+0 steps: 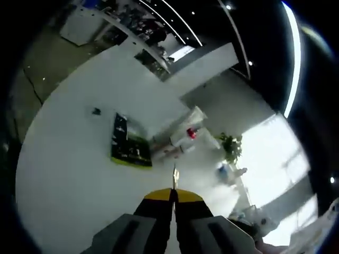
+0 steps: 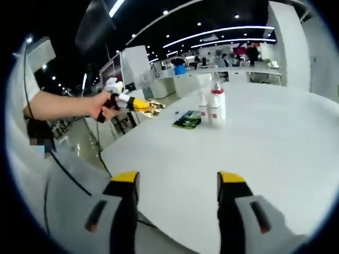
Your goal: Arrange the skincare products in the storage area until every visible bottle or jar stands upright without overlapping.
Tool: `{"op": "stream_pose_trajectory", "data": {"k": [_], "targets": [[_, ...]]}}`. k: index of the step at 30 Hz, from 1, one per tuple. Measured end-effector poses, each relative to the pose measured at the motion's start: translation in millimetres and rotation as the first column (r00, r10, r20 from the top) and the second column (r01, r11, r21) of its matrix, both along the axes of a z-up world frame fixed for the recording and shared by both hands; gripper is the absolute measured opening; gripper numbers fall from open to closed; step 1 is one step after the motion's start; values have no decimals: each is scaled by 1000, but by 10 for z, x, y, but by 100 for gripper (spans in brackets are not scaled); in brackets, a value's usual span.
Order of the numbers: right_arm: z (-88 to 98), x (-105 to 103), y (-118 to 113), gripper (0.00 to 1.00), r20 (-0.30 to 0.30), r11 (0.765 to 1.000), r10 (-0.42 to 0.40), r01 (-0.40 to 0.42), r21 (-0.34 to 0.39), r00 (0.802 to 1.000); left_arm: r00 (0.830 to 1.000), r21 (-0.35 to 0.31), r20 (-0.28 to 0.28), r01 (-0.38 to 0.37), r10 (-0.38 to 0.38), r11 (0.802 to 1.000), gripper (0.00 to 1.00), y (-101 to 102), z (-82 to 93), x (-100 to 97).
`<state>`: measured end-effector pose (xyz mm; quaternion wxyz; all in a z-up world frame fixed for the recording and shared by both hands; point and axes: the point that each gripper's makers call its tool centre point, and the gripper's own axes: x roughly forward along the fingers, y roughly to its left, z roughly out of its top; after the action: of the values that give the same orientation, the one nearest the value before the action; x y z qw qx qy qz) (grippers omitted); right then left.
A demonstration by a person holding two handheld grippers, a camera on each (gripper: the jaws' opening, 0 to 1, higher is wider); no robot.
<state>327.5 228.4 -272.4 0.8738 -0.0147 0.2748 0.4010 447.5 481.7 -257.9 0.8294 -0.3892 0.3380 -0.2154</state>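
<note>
Left tool (image 1: 173, 197) clenched, jaws pressed together on a thin gold foil piece (image 1: 175, 177) at the tips. Right tool (image 2: 178, 182) released, jaws wide apart, nothing between. White bottles (image 2: 213, 106) stand upright well ahead of the right tool on the white worktop (image 2: 254, 153), a green packet (image 2: 186, 120) just beside them.

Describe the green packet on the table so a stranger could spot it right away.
On the big white table, find the two white bottles standing together. The green packet lies flat just left of them in the right gripper view; it is the one dark, flat thing there.
</note>
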Motion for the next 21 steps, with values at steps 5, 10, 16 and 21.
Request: {"op": "stream_pose_trajectory", "data": {"k": [5,10,16,21], "targets": [[9,30,-16,61,13,1000,-12,12,-6,1000,999,14,-25,-33,33,999,1,79,-61,215],[-6,47,-36,61,8,1000,-17,18,-10,1000,999,78,-51,-15,19,997,1,163,-178,384],[-25,74,-72,60,-3,999,-36,36,-9,999,995,171,-102,15,3,985,1,320,-357,540],[-44,85,-91,58,-4,999,-42,42,-22,999,992,223,-126,26,3,974,1,472,-471,677]]}}
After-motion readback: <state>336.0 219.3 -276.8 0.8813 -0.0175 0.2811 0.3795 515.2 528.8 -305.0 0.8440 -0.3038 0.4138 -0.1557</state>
